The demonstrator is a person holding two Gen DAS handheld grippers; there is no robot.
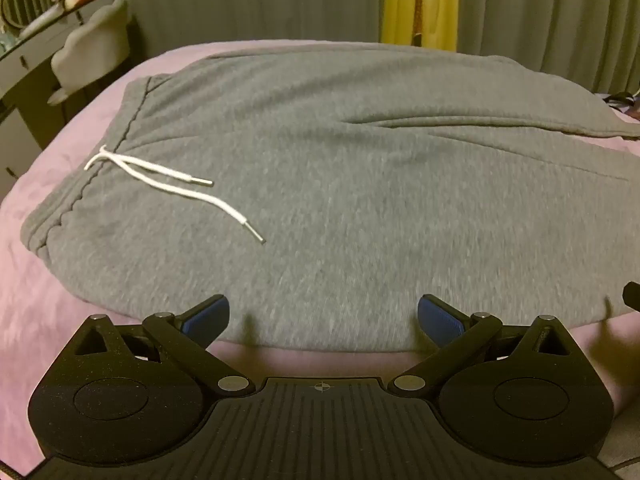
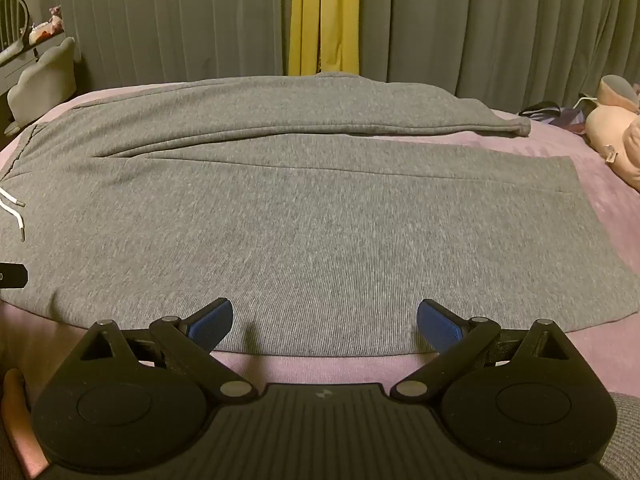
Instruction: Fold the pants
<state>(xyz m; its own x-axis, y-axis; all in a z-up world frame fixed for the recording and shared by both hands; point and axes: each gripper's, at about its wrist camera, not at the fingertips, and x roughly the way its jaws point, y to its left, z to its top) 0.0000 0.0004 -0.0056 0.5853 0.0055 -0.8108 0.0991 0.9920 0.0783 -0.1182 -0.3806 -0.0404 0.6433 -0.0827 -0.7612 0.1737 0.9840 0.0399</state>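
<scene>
Both claws spread wide, nothing pinched: left gripper [image 1: 323, 320] and right gripper [image 2: 325, 322] parked at 6 o'clock of each view, blue pads [image 1: 208, 316] just at the near hem line of the grey pants [image 1: 340, 208]. Pants flat on the pink bedspread [image 1: 36, 304], waistband at 9 o'clock, legs running off toward 3 o'clock; near leg smooth, far leg [image 2: 320, 108] narrower and bunched along a crease at 12 o'clock, cuff at 2 o'clock. No fold started, judging by the layout. Risks: thick fleece, so pinching only the top layer at the near edge likely, leaving the under layer behind and giving a skewed fold. Bedspread right under the hem, easy to grab along with the fabric and drag. Soft mattress: pressing down to get a pad under the edge probably sinks rather than scoops. Loose white drawstring [image 1: 172, 184] at 10 o'clock of the left view, metal tips free; likely to flop out or get trapped in the fold. Uneven lift between the two claws would probably twist the leg. Far-leg crease likely to get locked in if folded over unsmoothed. Plush toy [image 2: 616, 136] at 3 o'clock near the cuff, possible snag.
</scene>
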